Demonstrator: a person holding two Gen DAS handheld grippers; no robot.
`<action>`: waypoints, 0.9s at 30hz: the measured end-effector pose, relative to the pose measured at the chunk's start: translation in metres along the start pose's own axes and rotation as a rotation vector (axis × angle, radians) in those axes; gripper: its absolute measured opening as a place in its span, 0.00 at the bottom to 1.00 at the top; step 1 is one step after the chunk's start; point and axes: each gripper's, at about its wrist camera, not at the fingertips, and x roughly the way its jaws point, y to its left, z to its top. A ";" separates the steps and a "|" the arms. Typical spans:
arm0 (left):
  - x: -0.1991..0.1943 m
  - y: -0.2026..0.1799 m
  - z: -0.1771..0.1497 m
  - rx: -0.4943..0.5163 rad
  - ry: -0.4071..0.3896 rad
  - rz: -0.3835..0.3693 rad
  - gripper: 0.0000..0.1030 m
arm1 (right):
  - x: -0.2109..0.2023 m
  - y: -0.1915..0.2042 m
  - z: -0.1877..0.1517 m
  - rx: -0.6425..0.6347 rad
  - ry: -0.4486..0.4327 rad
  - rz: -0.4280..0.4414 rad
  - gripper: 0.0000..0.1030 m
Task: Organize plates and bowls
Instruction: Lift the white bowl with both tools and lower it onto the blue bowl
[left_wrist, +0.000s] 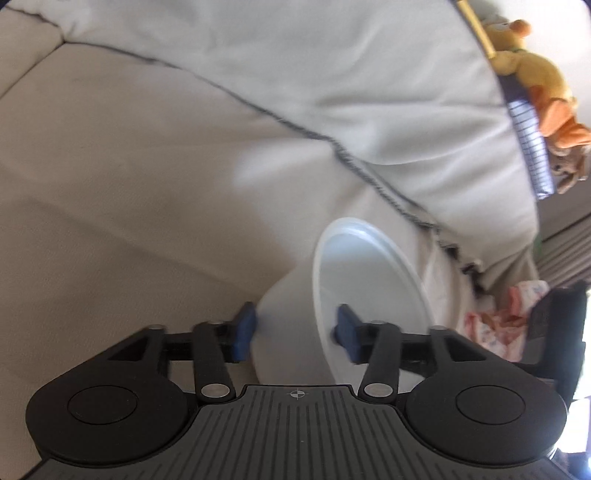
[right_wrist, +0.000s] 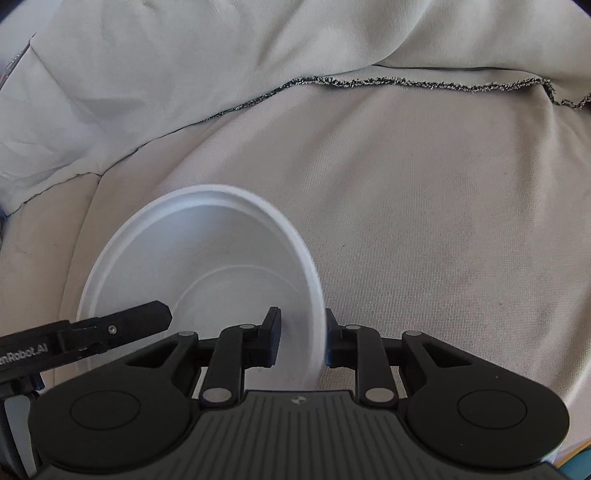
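Observation:
A white disposable bowl (right_wrist: 207, 273) is held over a beige cloth-covered surface. My right gripper (right_wrist: 301, 341) is shut on its right rim, one finger inside and one outside. In the left wrist view the same kind of white bowl (left_wrist: 365, 291) stands on edge between my left gripper's (left_wrist: 295, 332) blue pads (left_wrist: 243, 330); the right pad sits inside the bowl and the left pad lies outside its wall, with the jaws set wide around it. The other gripper's black finger (right_wrist: 122, 328) pokes in at the bowl's left side.
A grey-white blanket (right_wrist: 184, 55) with a dark fringed edge lies across the back. A stuffed toy (left_wrist: 543, 85) and a lined notebook (left_wrist: 528, 140) sit at the far right. A pink patterned cloth (left_wrist: 495, 321) lies at the right.

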 end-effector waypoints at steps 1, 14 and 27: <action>-0.001 -0.003 0.000 0.005 -0.013 -0.017 0.66 | -0.001 0.000 -0.001 -0.009 0.000 0.006 0.21; -0.059 -0.062 -0.008 0.103 -0.185 -0.059 0.57 | -0.086 0.006 -0.004 -0.070 -0.123 0.039 0.17; -0.069 -0.200 -0.104 0.361 -0.035 -0.285 0.28 | -0.223 -0.093 -0.074 -0.025 -0.158 0.040 0.15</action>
